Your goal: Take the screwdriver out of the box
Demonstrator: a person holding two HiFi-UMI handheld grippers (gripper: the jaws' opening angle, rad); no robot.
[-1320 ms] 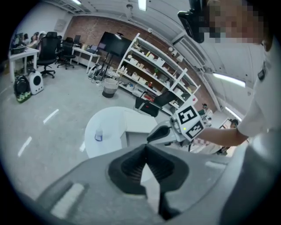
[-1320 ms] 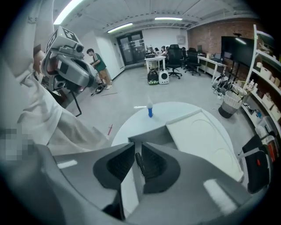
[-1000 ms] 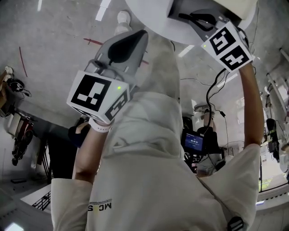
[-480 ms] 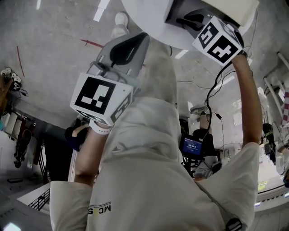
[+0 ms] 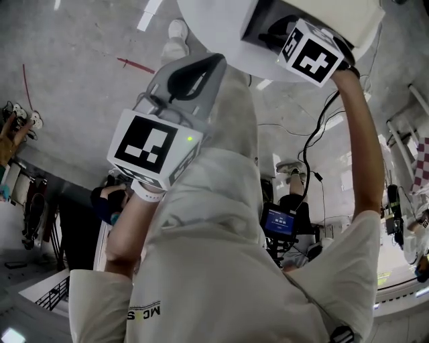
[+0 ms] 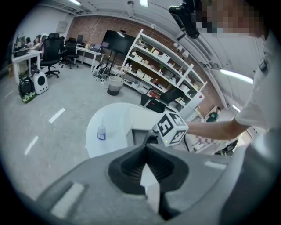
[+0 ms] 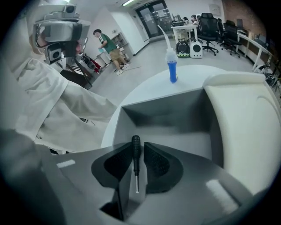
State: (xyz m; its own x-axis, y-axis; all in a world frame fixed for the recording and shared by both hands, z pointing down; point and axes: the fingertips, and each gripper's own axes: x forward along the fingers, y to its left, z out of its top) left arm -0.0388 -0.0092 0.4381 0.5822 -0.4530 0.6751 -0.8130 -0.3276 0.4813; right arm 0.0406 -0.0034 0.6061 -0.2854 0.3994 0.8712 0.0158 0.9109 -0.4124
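In the right gripper view a screwdriver (image 7: 136, 154) with a black handle and thin metal shaft lies on the floor of the grey box (image 7: 167, 114). My right gripper (image 7: 138, 145) is down inside the box, open, one jaw on each side of the handle with a small gap. The box's cream lid (image 7: 246, 114) stands open at the right. The head view shows the right gripper (image 5: 273, 32) reaching into the box (image 5: 335, 17). My left gripper (image 5: 201, 67) is held back from the box, shut, with nothing in it; its tips (image 6: 147, 147) meet.
The box stands on a round white table (image 7: 145, 92) along with a squeeze bottle (image 7: 172, 66) of blue liquid. A person in a green top stands beyond the table, with office chairs farther back. Shelving and desks show in the left gripper view.
My right gripper has moved further into the box opening, its marker cube shifting left in the head view. The left gripper has barely moved.
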